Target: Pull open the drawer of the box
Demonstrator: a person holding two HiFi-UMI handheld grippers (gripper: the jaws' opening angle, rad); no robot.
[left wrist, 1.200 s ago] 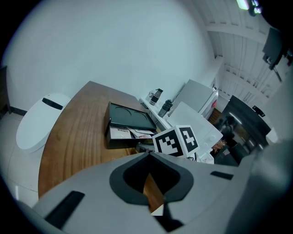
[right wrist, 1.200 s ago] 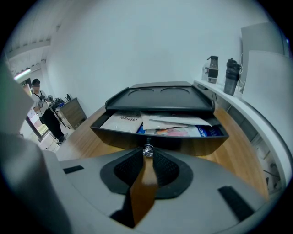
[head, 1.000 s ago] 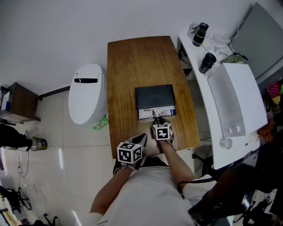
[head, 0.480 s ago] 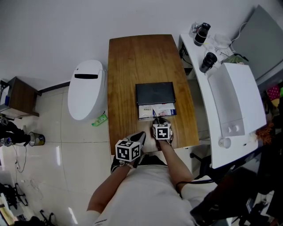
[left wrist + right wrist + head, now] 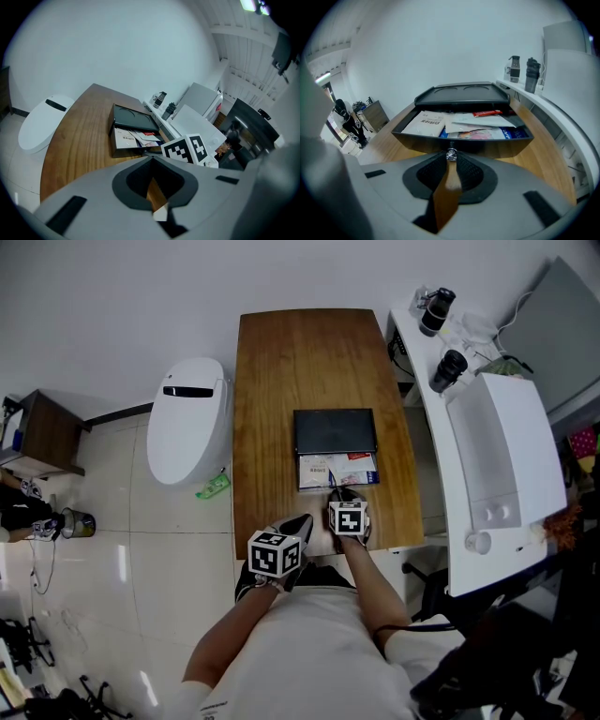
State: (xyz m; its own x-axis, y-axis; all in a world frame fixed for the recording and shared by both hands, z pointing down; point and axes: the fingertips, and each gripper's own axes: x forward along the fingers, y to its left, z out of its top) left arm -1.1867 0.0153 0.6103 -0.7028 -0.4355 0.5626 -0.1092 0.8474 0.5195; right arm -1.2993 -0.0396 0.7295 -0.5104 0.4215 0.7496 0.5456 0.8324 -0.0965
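The box (image 5: pixel 335 430) sits on the table (image 5: pixel 281 371), with its drawer (image 5: pixel 459 143) partly out on the box's near side and full of papers (image 5: pixel 440 123). The right gripper (image 5: pixel 451 158) is pinched tight on the small metal knob (image 5: pixel 451 154) at the middle of the drawer front, probably the only good hold, and a slippery one. The drawer looks light and stiff, so the box may slide with it. The left gripper (image 5: pixel 153 164) hovers closed and empty on the near side of the box. Little bare wood lies between the box and the table's near edge.

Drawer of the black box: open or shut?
Open. The drawer juts out from the box, packets exposed inside; the right gripper's tongs pinch its front knob.
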